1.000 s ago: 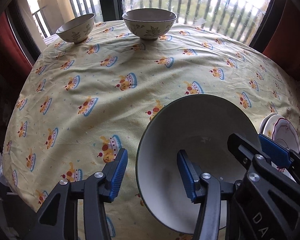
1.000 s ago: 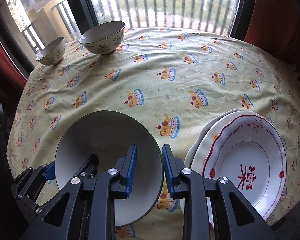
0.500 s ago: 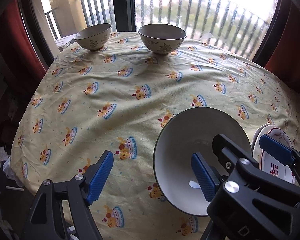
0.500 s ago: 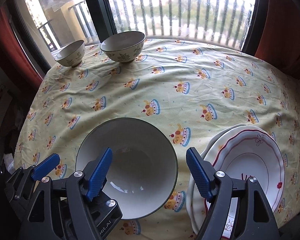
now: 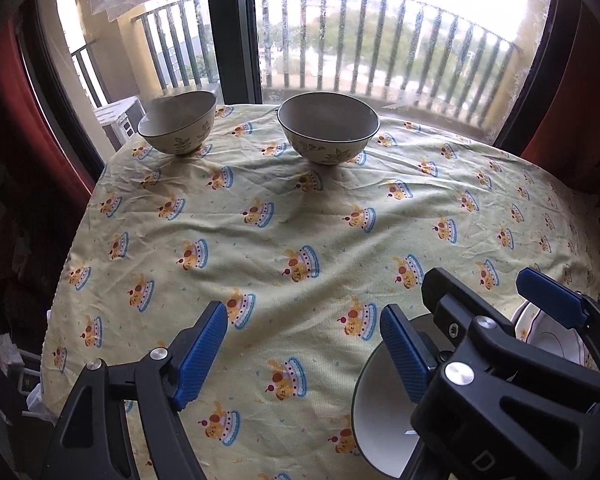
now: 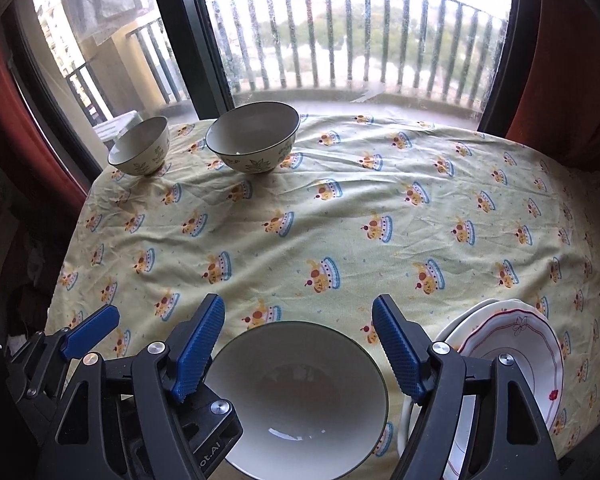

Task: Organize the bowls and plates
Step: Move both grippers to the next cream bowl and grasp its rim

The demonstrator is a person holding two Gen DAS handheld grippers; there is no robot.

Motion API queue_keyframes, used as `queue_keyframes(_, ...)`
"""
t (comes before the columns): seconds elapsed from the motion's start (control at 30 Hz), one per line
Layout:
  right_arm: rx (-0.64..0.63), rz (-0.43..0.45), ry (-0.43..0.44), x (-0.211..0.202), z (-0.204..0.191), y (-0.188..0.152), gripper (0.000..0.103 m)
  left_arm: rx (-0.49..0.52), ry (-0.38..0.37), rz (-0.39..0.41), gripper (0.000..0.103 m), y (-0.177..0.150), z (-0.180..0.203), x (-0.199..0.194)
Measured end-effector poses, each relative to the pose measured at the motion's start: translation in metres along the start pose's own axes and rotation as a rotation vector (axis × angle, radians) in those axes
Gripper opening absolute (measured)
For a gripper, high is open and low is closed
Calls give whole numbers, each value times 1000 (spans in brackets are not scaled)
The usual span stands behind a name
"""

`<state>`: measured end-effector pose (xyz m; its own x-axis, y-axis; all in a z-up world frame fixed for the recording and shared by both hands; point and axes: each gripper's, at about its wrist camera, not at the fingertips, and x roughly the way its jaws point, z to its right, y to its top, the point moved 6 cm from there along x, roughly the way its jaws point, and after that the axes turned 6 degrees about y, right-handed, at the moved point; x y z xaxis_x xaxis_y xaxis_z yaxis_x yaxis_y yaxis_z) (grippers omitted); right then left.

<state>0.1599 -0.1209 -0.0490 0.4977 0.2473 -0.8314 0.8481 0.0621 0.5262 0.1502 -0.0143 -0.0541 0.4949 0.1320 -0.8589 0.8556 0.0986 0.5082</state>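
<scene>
Sitting far back on the yellow tablecloth [image 6: 340, 232], near the window, were a small bowl [image 6: 140, 152] on the left and a bigger bowl [image 6: 254, 138] just beside it; both stood upright. Down near the front, the left gripper [image 5: 304, 350] had its blue fingers spread wide over bare cloth, holding nothing; next came the big white bowl [image 6: 300, 396] resting on the cloth, and the right gripper [image 6: 298, 346] hung over it with its fingers [image 6: 398, 350] spread wide too, one on each side of the bowl; at the far right lay the stacked plates [image 6: 528, 344], the top one with a red rim, just beside the big white bowl.
</scene>
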Motion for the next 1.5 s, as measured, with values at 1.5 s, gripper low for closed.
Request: queue_keyframes(1.5, 199, 102, -251, 151, 2, 189, 68, 117, -39, 78, 61, 198, -13, 161)
